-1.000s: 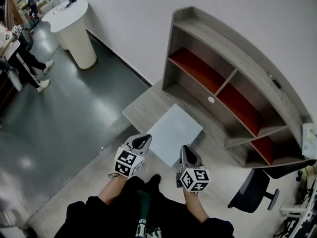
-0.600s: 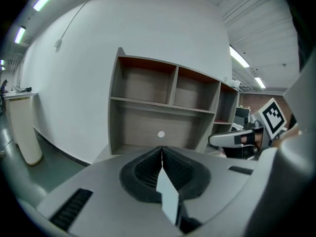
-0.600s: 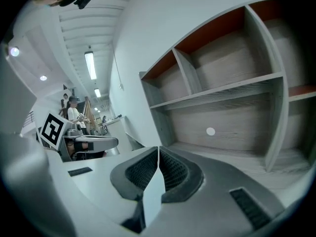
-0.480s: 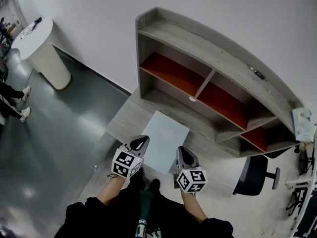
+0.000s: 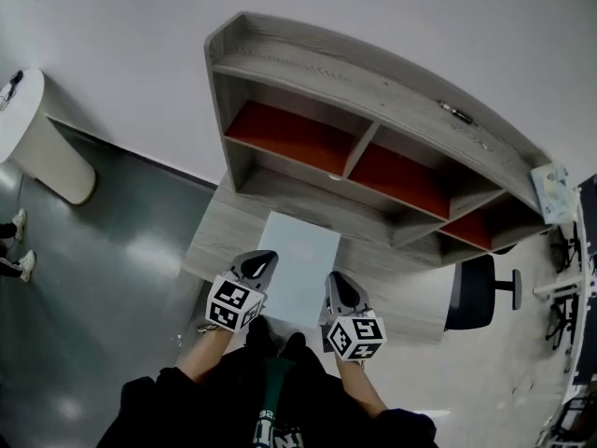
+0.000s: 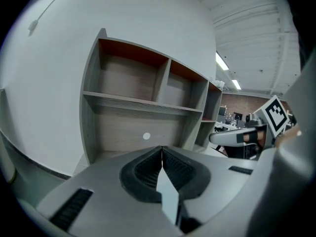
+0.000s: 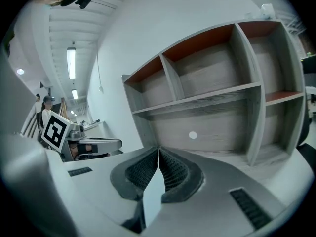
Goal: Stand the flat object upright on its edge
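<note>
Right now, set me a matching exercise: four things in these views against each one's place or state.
1 white board
2 left tool
3 office chair
4 round table

A shut on the board's near edge
B right of the shelf unit
C far left, on the dark floor
D gripped, in front of the shelf unit

Pairs: 1-D, 2-A, 3-B, 4-C.

Matt pale sheet [image 5: 300,261]; grey wood-grain shelf [image 5: 373,84]; glossy floor [image 5: 93,278]
</note>
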Action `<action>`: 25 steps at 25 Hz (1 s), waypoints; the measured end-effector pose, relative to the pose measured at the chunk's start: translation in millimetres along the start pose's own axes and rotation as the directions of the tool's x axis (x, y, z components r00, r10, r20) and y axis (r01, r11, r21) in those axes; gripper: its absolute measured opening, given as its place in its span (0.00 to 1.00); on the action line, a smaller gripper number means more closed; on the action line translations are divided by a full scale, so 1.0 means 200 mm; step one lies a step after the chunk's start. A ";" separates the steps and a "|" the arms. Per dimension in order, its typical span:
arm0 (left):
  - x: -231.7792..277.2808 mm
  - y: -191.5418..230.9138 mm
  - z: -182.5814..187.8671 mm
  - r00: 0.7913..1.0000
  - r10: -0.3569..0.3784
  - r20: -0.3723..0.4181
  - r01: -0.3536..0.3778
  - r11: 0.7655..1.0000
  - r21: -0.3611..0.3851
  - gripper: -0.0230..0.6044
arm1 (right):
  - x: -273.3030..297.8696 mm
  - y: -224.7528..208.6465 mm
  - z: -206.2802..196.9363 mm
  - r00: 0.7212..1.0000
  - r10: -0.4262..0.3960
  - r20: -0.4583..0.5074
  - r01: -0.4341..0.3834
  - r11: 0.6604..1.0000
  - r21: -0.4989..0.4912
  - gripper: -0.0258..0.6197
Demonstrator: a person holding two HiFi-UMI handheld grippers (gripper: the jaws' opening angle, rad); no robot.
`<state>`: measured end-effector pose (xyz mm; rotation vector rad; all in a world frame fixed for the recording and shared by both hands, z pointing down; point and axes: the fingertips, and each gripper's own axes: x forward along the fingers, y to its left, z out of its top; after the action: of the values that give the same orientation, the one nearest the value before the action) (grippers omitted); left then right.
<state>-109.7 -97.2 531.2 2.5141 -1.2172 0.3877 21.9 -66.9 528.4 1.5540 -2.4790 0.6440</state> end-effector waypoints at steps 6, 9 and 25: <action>0.08 -0.05 0.01 0.998 -0.060 -0.016 0.060 0.998 0.018 0.06 | -0.03 -0.04 -0.02 0.999 -0.053 -0.001 0.053 0.998 0.016 0.09; 0.11 -0.05 0.03 0.997 -0.070 -0.020 0.070 0.997 0.025 0.06 | -0.02 -0.07 -0.01 0.998 -0.064 -0.002 0.064 0.998 0.016 0.09; 0.22 0.03 0.03 0.996 -0.078 -0.042 0.079 0.997 0.027 0.06 | 0.08 -0.15 0.03 0.998 -0.070 -0.004 0.070 0.997 0.010 0.09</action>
<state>-86.9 -134.3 542.6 2.5556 -1.1016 0.4377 41.9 -94.6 538.0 1.6339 -2.4099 0.6487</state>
